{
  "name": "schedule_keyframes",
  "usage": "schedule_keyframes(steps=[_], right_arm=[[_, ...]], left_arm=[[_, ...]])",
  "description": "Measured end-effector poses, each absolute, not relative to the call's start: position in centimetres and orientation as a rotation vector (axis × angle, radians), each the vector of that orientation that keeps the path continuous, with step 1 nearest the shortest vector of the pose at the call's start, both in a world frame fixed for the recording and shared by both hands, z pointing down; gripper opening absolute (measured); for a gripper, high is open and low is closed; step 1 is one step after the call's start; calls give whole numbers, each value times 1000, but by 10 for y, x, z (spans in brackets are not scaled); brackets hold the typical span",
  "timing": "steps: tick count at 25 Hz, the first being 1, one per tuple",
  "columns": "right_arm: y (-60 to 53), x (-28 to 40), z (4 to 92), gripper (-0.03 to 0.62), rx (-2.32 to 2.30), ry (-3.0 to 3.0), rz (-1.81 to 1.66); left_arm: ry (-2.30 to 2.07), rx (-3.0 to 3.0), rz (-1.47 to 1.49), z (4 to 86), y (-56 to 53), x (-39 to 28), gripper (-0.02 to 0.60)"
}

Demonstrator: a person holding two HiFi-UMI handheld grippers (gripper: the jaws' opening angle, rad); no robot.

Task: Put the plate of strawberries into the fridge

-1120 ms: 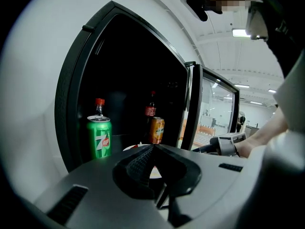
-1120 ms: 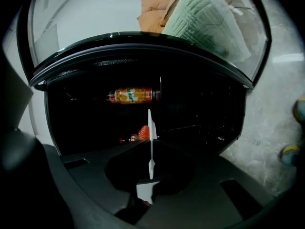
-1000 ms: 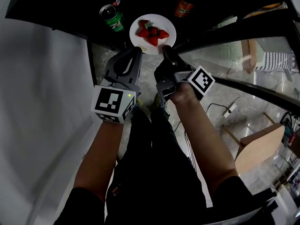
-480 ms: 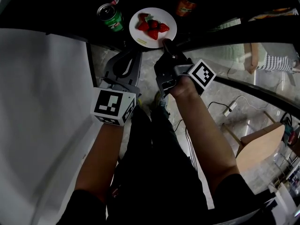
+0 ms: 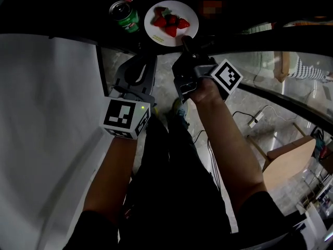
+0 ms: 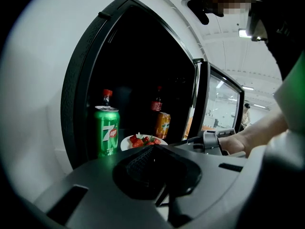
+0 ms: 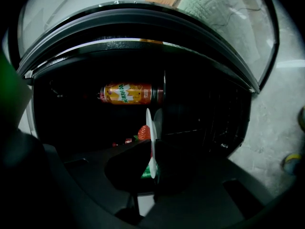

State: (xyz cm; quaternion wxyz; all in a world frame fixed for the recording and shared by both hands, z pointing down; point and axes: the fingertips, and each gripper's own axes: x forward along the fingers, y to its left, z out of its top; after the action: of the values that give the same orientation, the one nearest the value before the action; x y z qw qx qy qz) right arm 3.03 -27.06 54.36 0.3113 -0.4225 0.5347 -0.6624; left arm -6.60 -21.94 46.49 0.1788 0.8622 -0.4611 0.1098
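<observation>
Carries plate of strawberries (image 5: 157,35) deeper into fridge (image 6: 79,80) than before, rim pinched by right gripper (image 5: 186,41). Left gripper (image 5: 147,60) pressed together, empty, left of right gripper.

A green aluminium can (image 6: 106,130) at the left front edge of the shelf in the black-framed fridge (image 6: 78,104) bears the "7up" logo in white with a red dot. The orange drink can (image 7: 131,93) behind it carries white brand lettering too blurred to read. The dark red-labelled bottle's (image 6: 157,104) print is illegible.
</observation>
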Motion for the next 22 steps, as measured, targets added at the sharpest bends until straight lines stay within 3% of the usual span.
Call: schedule_keyframes(steps=[16, 17, 22], right_arm=[[-269, 26, 552, 21, -1160, 1459, -1754], [-270, 26, 552, 54, -1165, 1466, -1750], [-264, 31, 554, 60, -1183, 1509, -1740]], left_arm=[[-1305, 2421, 325, 475, -221, -75, -14], [-1303, 2421, 326, 476, -222, -76, -14], [-1301, 2426, 331, 477, -223, -75, -14]])
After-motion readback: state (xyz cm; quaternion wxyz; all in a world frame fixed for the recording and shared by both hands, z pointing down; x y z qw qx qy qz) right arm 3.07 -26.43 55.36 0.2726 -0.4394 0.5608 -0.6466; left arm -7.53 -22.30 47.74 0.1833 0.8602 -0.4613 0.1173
